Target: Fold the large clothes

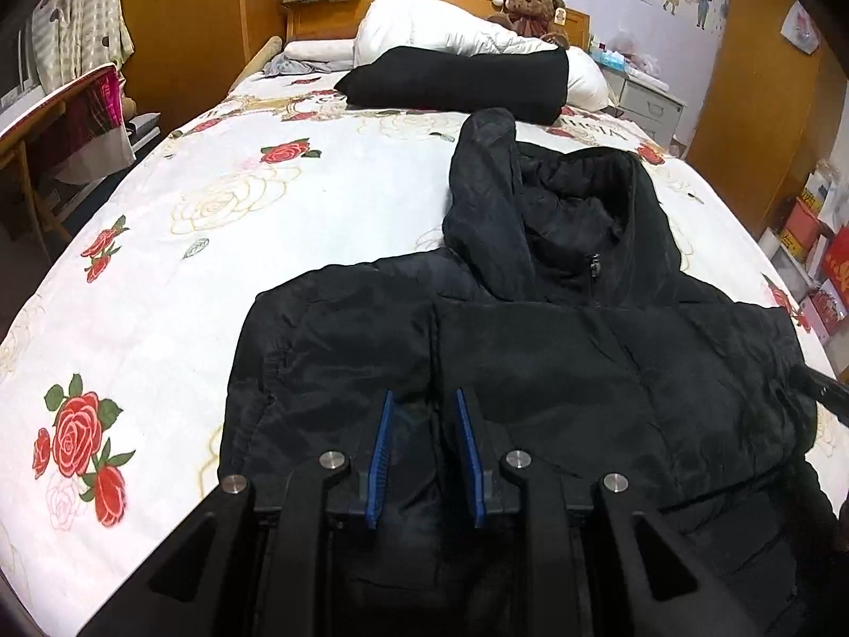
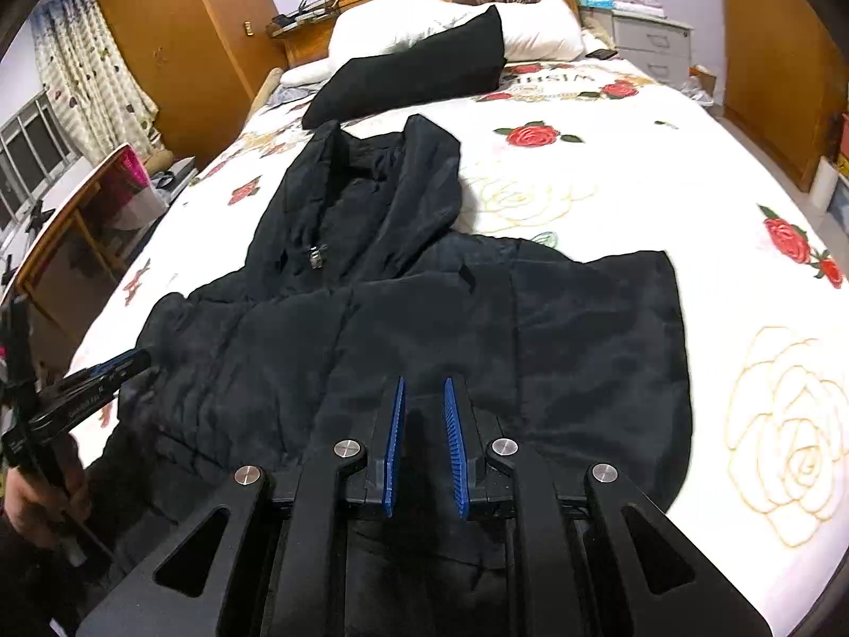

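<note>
A black hooded puffer jacket [image 1: 583,371] lies front-up on the rose-print bedspread [image 1: 239,212], its hood [image 1: 557,201] toward the headboard and its zip pull [image 1: 594,265] at the collar. My left gripper [image 1: 424,393] is narrowly shut on dark jacket fabric near the lower left part. In the right wrist view the jacket [image 2: 424,318] spreads the same way, and my right gripper [image 2: 424,379] is shut on its fabric near the lower edge. The left gripper [image 2: 140,358] shows at the jacket's left edge, held by a hand [image 2: 32,499]. The right gripper's tip [image 1: 801,377] shows at the jacket's right edge.
A folded black garment [image 1: 456,79] leans on white pillows [image 1: 424,26] by the wooden headboard, where a teddy bear [image 1: 530,5] sits. A desk [image 2: 69,223] stands left of the bed, a nightstand [image 2: 652,42] and wardrobe [image 2: 780,53] to the right. Bare bedspread [image 2: 716,186] flanks the jacket.
</note>
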`<state>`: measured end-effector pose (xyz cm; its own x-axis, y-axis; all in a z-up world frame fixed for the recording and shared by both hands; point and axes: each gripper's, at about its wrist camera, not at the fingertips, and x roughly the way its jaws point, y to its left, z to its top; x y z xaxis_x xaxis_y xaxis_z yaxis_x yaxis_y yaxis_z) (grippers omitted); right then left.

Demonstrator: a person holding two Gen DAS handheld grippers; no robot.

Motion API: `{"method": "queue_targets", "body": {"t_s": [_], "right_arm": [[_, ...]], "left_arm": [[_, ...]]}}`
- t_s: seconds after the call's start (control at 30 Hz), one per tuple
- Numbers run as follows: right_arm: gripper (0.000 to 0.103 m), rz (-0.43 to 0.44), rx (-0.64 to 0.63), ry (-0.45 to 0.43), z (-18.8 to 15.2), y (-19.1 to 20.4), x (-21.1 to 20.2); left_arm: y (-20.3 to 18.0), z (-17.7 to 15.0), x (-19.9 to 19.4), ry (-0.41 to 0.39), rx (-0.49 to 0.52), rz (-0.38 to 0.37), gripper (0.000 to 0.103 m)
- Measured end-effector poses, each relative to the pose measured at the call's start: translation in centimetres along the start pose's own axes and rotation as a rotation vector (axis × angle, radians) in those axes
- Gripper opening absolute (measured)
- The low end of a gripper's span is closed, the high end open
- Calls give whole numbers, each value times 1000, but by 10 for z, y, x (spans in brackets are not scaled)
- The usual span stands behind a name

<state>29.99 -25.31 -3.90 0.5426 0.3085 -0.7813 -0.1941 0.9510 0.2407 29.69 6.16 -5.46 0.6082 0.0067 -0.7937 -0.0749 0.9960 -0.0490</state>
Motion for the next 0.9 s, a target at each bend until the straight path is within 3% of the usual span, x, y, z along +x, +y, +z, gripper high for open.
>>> {"method": "queue_targets", "body": {"t_s": [0.13, 0.27, 0.43, 0.5, 0.57, 0.7, 0.9], "right_arm": [[16, -33, -49, 104, -16, 9, 38], [16, -32, -32, 100, -13, 7, 35], [20, -30, -23, 76, 1, 11, 9], [31, -14, -16, 54, 9, 15, -1], [34, 1, -14, 35, 19, 20, -8], [34, 20, -19, 7, 45, 28, -14], [34, 10, -24, -3, 92, 28, 9]], "left_arm": [[-4, -14, 32, 78, 22, 22, 27], [-5, -12, 28, 81, 21, 20, 27], [-1, -2, -4, 55, -15, -39, 26], [-2, 6, -19, 32, -19, -73, 27], [-5, 18, -32, 5, -13, -103, 27], [-11, 48, -38, -26, 3, -130, 39], [-16, 100, -7, -27, 1, -130, 44]]}}
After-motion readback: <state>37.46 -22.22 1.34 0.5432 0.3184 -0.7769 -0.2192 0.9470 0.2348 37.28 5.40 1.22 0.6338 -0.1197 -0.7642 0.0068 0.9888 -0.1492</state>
